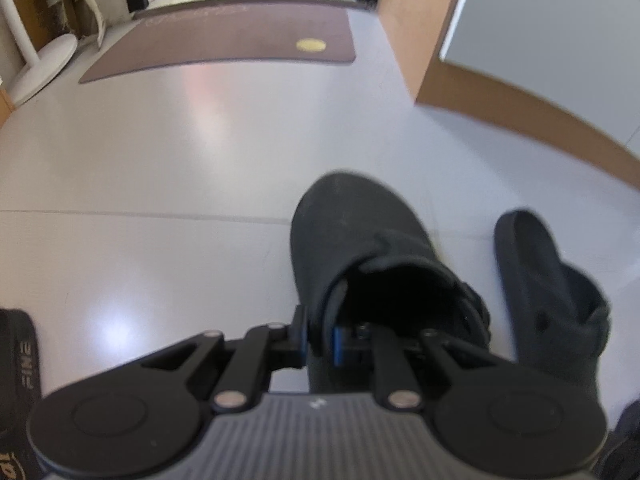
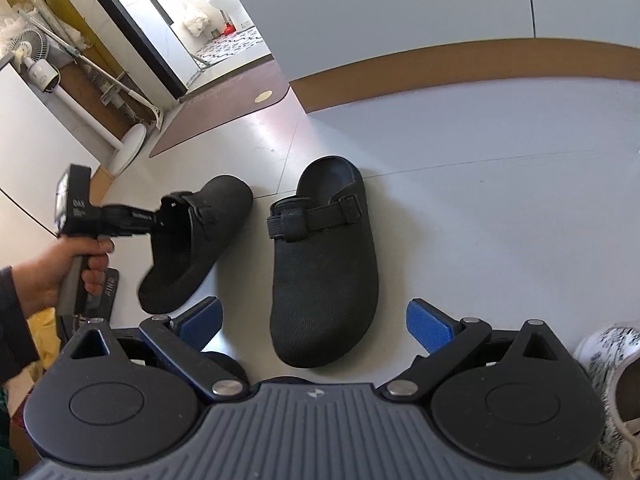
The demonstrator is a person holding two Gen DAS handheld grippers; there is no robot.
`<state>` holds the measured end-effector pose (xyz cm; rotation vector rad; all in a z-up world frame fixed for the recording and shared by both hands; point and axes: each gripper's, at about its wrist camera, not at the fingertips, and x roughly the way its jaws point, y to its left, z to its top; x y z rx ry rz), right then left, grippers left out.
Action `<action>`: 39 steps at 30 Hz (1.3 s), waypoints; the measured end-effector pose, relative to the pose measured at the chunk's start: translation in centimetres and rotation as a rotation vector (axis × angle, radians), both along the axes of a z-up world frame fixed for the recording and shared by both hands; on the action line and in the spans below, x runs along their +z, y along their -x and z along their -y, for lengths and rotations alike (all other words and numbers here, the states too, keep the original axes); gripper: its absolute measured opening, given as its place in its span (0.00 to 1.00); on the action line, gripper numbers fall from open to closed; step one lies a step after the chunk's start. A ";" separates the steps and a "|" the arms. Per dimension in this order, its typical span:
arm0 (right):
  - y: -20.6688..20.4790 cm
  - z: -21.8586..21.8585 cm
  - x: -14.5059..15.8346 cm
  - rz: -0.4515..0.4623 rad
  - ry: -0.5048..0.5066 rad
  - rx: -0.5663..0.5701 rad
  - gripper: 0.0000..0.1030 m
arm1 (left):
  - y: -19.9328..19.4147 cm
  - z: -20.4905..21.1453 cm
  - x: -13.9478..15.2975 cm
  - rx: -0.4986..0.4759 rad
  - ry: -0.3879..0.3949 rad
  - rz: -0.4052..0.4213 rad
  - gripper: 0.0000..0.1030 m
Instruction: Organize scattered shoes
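On the pale floor my left gripper pinches one black clog's collar, steering it beside its mate; my right gripper hovers spread.

Left gripper: jaws closed on the heel rim of a black clog, one finger inside, one outside. Left hand wrapped around its handle, dark sleeve at wrist. Right gripper: jaws spread wide, gripping nothing.
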<state>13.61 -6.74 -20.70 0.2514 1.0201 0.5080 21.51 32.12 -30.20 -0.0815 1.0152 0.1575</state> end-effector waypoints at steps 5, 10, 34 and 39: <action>0.4 -0.8 0.2 0.008 0.001 0.038 0.98 | 2.0 -0.9 0.7 0.110 0.033 0.014 0.33; 0.1 -2.1 1.5 0.037 0.009 0.107 0.98 | 4.9 -1.9 3.5 0.172 0.079 0.102 0.54; -7.4 -17.7 6.7 0.377 0.356 0.942 0.84 | 15.5 -2.1 7.7 0.276 0.271 0.346 0.56; -9.9 -21.7 5.7 0.295 0.415 1.041 0.65 | 16.7 -4.2 6.3 0.343 0.321 0.363 0.59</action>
